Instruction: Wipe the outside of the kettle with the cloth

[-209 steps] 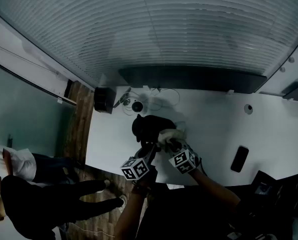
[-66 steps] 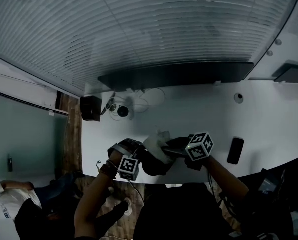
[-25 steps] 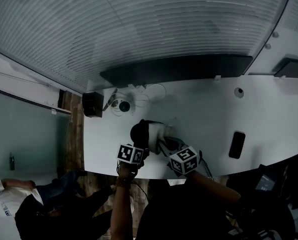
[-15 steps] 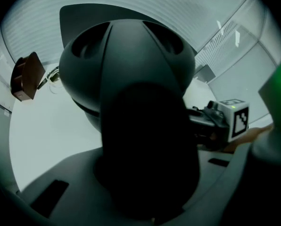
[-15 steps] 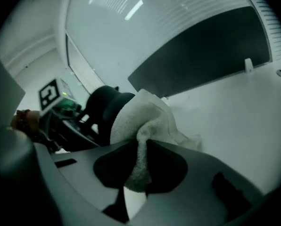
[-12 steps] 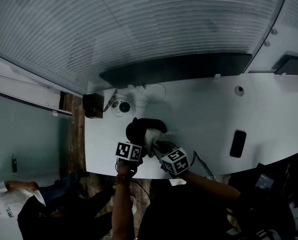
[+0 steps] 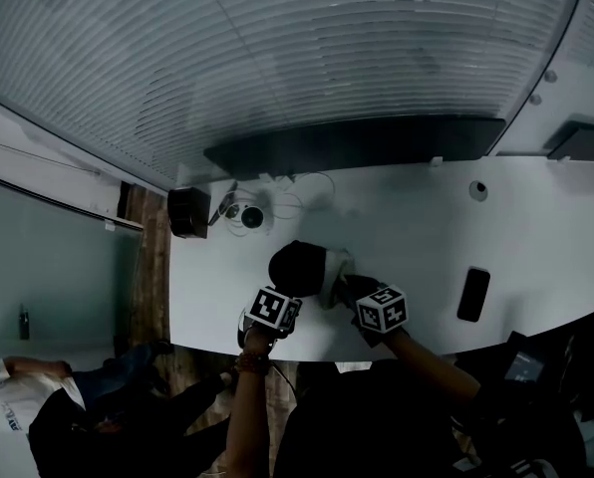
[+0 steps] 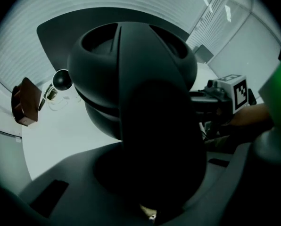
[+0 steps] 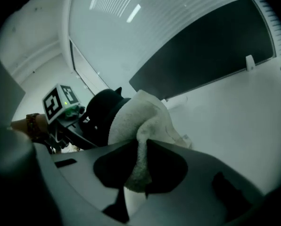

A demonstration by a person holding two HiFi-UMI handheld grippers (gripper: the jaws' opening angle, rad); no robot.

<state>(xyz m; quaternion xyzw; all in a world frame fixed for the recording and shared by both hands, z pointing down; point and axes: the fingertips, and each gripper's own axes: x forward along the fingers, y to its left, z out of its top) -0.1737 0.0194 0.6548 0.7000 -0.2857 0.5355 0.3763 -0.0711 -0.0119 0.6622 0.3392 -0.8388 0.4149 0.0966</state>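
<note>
A black kettle (image 7: 297, 267) stands on the white table (image 7: 417, 227) near its front edge. My left gripper (image 7: 282, 294) comes down on it from above, shut on the kettle's handle (image 8: 150, 107), which fills the space between the jaws in the left gripper view. My right gripper (image 7: 353, 289) is shut on a white cloth (image 9: 140, 121), with a fold pinched between its jaws. The cloth (image 7: 337, 275) lies against the kettle's right side, and the kettle (image 9: 100, 109) shows behind it in the right gripper view.
A black box (image 7: 187, 212) and a small round black device (image 7: 250, 217) with thin cables sit at the table's back left. A dark phone (image 7: 472, 294) lies to the right. A long dark panel (image 7: 357, 142) runs behind the table. A person (image 7: 38, 416) stands at lower left.
My right gripper has carried the cloth downward and over to the kettle's right side. The left gripper has kept its hold on the handle in the same place.
</note>
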